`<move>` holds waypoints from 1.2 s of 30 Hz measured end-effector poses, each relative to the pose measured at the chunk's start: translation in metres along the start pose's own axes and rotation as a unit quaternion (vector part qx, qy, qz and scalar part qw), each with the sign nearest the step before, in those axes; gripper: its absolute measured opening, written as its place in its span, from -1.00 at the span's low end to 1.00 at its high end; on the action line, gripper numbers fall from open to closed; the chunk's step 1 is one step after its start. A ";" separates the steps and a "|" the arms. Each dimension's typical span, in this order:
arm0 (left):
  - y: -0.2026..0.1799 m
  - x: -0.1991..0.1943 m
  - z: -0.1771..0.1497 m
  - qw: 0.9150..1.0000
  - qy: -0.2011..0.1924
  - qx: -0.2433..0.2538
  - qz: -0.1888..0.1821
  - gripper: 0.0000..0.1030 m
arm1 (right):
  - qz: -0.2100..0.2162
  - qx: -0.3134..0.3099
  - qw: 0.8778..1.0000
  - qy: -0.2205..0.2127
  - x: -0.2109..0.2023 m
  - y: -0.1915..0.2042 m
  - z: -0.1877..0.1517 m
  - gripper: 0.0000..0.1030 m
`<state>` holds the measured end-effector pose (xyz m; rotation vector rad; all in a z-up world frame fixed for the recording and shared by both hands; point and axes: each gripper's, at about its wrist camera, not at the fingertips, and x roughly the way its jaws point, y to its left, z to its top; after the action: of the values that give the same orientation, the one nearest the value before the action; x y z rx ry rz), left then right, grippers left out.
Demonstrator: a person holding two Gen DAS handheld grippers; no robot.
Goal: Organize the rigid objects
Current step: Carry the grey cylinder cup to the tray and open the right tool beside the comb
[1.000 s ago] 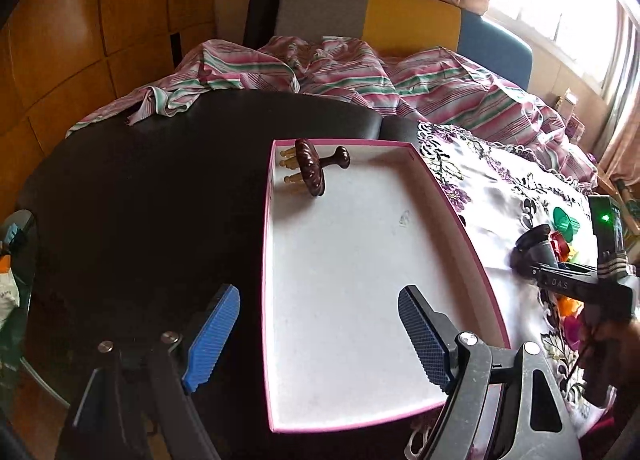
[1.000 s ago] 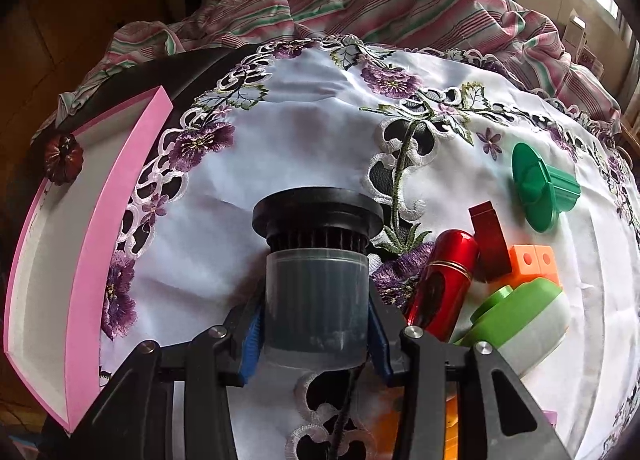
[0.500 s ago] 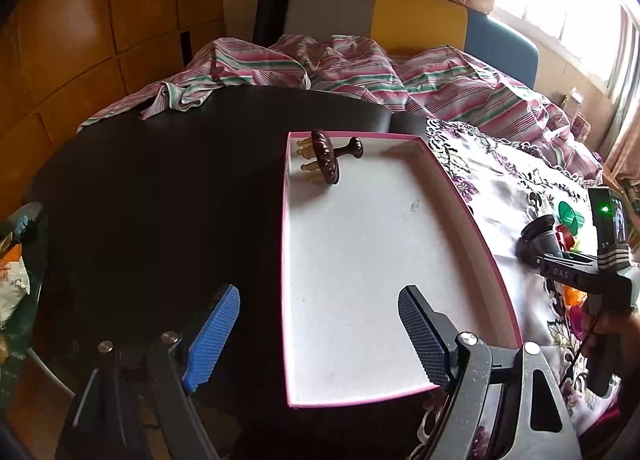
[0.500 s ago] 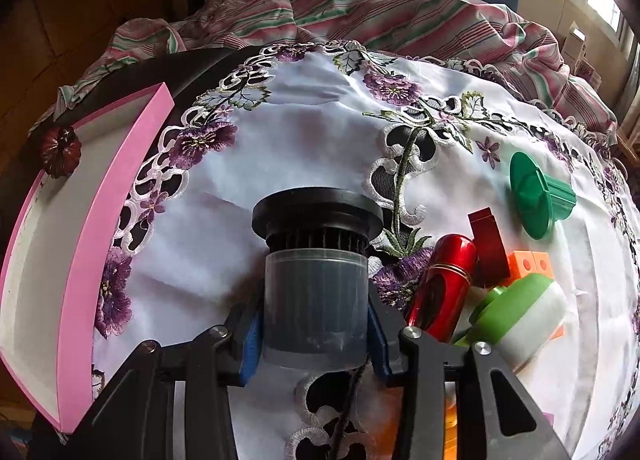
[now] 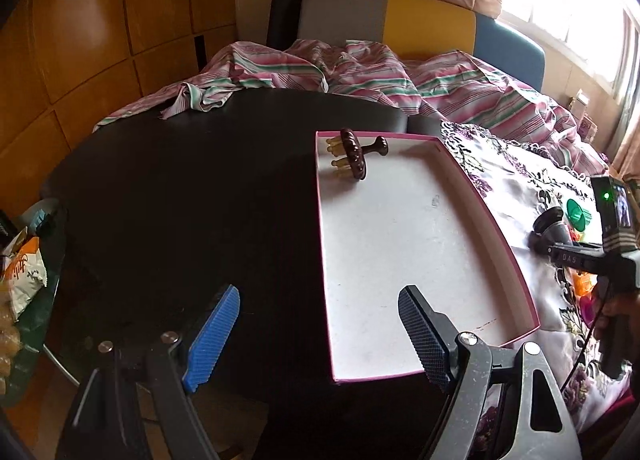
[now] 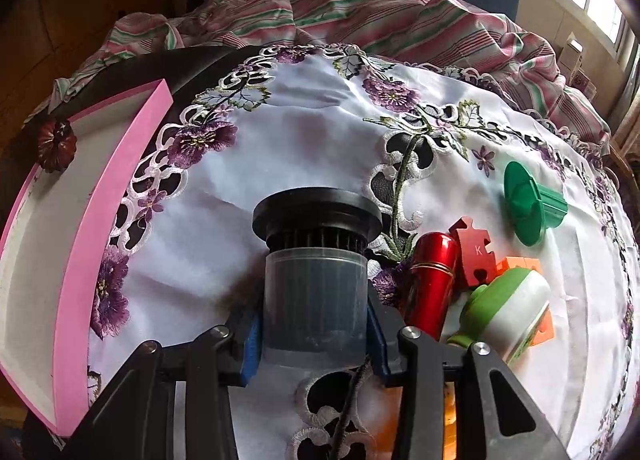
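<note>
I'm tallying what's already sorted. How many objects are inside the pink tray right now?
1. A dark brown wooden massager lies in the far left corner of the pink tray. The tray's nearest edge sits partly behind the left gripper, so something small could be hidden.

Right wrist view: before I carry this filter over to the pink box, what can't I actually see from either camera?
- Filter base: right wrist view, hidden between the right hand-held gripper pads.
- Orange block: mostly covered by the green-and-white bottle and red puzzle piece.
- Pink box near corner: cut off by the frame's edge.
- Left wrist view: the toy pile is hidden behind the right hand-held gripper.
</note>
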<state>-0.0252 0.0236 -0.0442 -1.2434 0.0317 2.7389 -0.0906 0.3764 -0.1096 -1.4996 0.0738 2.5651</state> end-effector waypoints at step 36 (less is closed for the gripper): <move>0.070 -0.001 -0.008 0.997 -0.004 -0.074 0.022 0.60 | 0.199 -0.020 0.978 0.061 0.015 0.232 0.043 -0.14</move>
<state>-0.0270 -0.0461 -0.0513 -1.2814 -0.1495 2.8291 -0.1743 0.1553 -0.1113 -1.8163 0.3772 2.7795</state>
